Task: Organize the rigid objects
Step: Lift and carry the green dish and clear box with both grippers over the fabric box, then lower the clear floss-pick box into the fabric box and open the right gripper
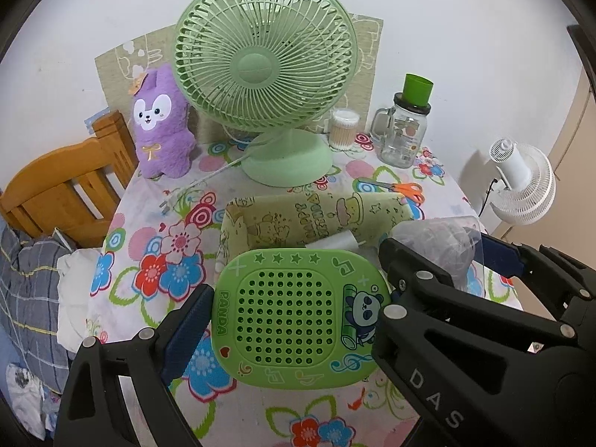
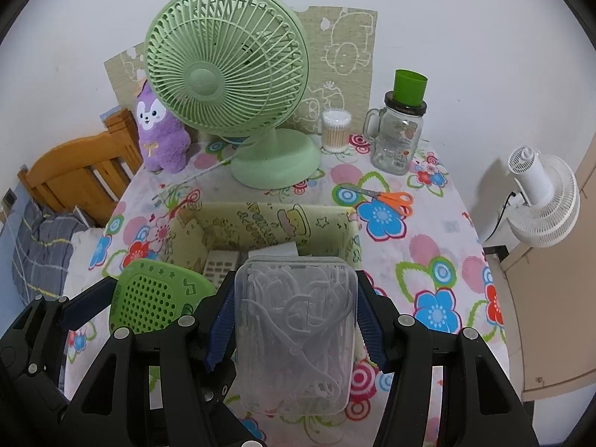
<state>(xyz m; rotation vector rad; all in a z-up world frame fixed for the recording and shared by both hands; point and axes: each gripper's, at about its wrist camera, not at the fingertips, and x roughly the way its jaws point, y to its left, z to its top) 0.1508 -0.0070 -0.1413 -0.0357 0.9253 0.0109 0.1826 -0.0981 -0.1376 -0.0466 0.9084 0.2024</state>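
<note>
Left gripper (image 1: 294, 320): pinching green perforated plastic panda case (image 1: 298, 316), lower centre.
Right gripper (image 2: 294, 320): clamping clear plastic box of white clips (image 2: 294, 335), lower centre.
Yellow-green printed fabric bin (image 2: 260, 223): mid-frame, just beyond both.

Left tongs (image 1: 294, 309) and right tongs (image 2: 294, 320) angle downward side by side, each clamped on a load.

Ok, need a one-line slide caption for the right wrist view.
Right gripper carries a clear box of white clips toward the yellow fabric bin, green fan behind.
</note>
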